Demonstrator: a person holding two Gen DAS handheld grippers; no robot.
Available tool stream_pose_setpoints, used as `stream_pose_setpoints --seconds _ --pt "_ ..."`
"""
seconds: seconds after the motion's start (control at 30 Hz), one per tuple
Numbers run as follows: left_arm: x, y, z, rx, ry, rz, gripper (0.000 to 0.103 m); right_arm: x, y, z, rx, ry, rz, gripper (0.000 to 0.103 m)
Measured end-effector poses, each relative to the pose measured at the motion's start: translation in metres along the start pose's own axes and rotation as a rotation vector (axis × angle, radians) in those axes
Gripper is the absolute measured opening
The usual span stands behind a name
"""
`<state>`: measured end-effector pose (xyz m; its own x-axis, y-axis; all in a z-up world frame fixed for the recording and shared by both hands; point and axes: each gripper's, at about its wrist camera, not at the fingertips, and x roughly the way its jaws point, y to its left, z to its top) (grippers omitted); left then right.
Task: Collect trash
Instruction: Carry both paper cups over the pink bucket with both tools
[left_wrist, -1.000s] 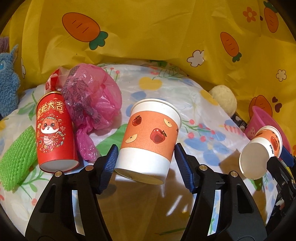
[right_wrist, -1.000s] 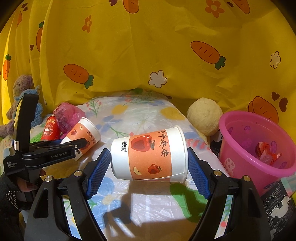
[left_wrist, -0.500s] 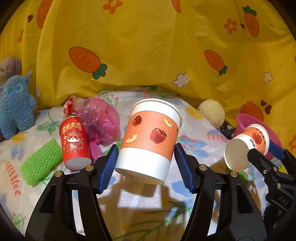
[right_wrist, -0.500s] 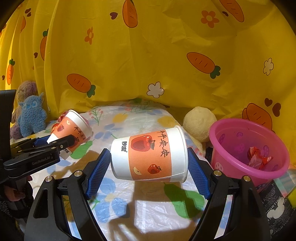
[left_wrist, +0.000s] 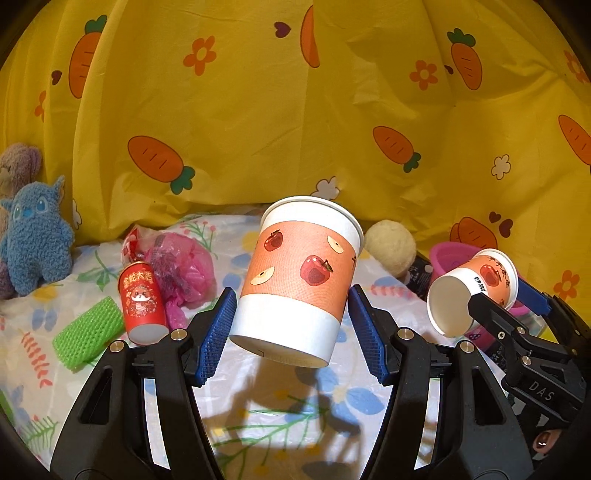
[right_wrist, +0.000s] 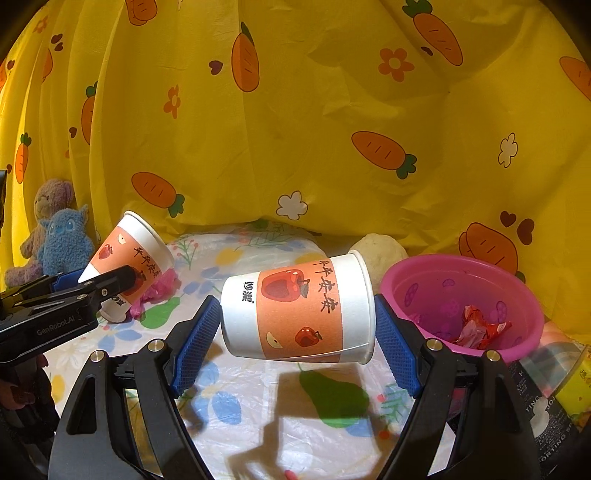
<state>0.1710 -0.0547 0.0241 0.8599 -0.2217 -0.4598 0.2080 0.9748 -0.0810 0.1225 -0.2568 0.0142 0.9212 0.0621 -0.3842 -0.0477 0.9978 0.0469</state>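
Observation:
My left gripper (left_wrist: 291, 332) is shut on an orange-and-white paper cup (left_wrist: 299, 284) with apple prints. It holds the cup mouth up, slightly tilted, off the floral sheet. My right gripper (right_wrist: 295, 339) is shut on a matching paper cup (right_wrist: 299, 314), held on its side with the mouth to the right, just left of the pink bucket (right_wrist: 406, 280). Each view shows the other gripper's cup: the right one (left_wrist: 476, 288) at the right edge, the left one (right_wrist: 125, 266) at the left. A red can (left_wrist: 142, 301), a pink plastic bag (left_wrist: 184, 269) and a green foam net (left_wrist: 86, 332) lie on the sheet.
The pink bucket holds a red wrapper (right_wrist: 480, 326). A cream ball (left_wrist: 389, 245) sits behind it by the yellow carrot curtain (left_wrist: 295, 129). A blue plush (left_wrist: 35, 243) stands at the far left. Boxes (right_wrist: 554, 398) stand at the bucket's right.
Both grippers have risen with their cups still held. The left one has drawn back from the red can and pink bag; the pink bucket sits nearer in the right view.

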Motion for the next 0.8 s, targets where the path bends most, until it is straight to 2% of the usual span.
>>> stream_pose_setpoints --seconds 0.4,0.8 --pt "0.003 -0.051 0.013 0.046 -0.009 -0.079 0.061 -0.014 -0.032 0.008 0.015 -0.032 -0.064 0.079" --pt "0.033 -0.127 0.037 0.096 -0.013 -0.214 0.061 -0.020 -0.105 0.022 0.088 -0.076 -0.226 0.079"
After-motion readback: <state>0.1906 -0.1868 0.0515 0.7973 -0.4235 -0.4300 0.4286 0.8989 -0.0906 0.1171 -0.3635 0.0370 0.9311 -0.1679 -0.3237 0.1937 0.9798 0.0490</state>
